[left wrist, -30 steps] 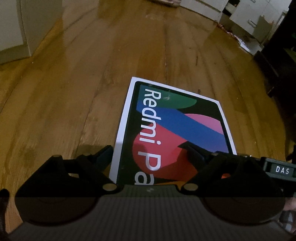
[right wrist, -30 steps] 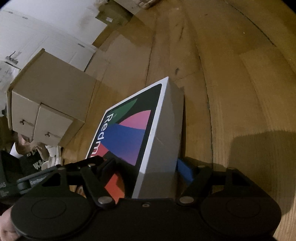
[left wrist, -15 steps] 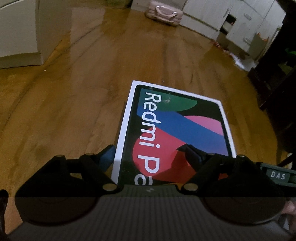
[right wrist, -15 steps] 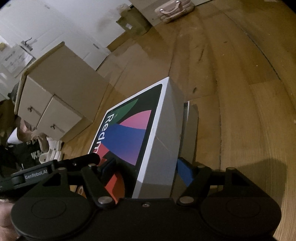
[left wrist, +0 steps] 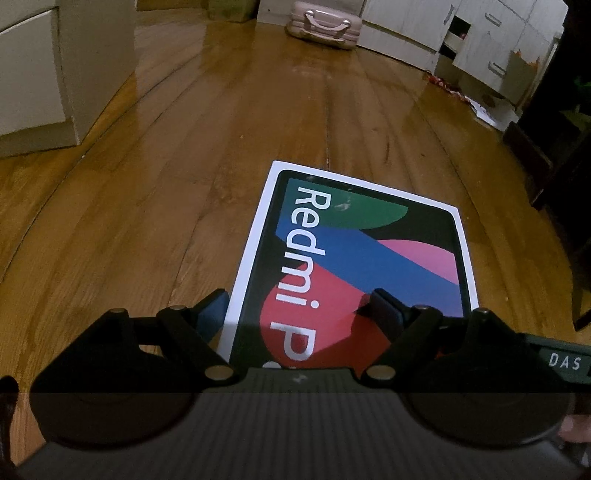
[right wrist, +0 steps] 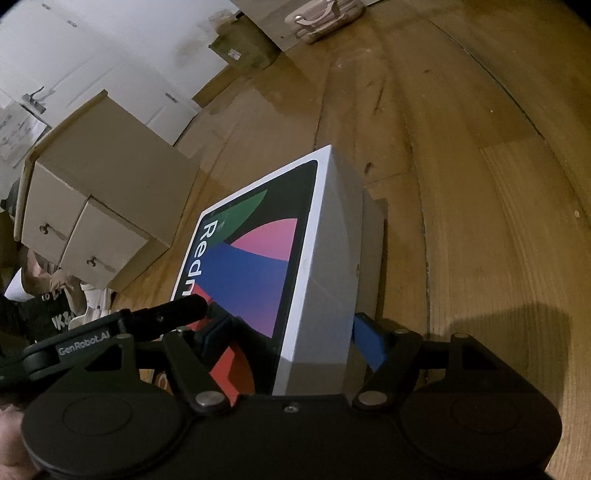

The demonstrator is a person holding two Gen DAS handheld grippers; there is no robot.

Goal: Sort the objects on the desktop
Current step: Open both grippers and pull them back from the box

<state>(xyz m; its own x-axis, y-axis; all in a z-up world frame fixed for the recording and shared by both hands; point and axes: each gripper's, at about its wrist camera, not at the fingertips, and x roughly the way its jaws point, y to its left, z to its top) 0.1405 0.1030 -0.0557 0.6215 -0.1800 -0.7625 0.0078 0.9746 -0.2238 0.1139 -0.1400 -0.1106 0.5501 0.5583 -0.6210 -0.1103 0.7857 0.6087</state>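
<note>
A white Redmi Pad box (left wrist: 354, 258) with a black, blue, pink, red and green picture is held above the wooden floor (left wrist: 166, 206). My left gripper (left wrist: 299, 310) straddles its near left corner, one finger (left wrist: 212, 312) off the box's left edge and the other finger (left wrist: 384, 312) on its top face. My right gripper (right wrist: 291, 332) is shut on the box's lid (right wrist: 325, 258), one pad on top and one on the white side. The lid sits raised off the grey inner tray (right wrist: 371, 258) along that side.
A pink case (left wrist: 321, 24) lies on the floor far ahead. White drawer units (left wrist: 491, 44) stand at the back right, a pale cabinet (left wrist: 44, 74) at the left. Cardboard drawer boxes (right wrist: 96, 206) stand left in the right wrist view. A dark object (left wrist: 554, 177) is right.
Both grippers and the box have risen from the floor. The lid has slid up off the inner tray, whose grey side now shows beside the right gripper.
</note>
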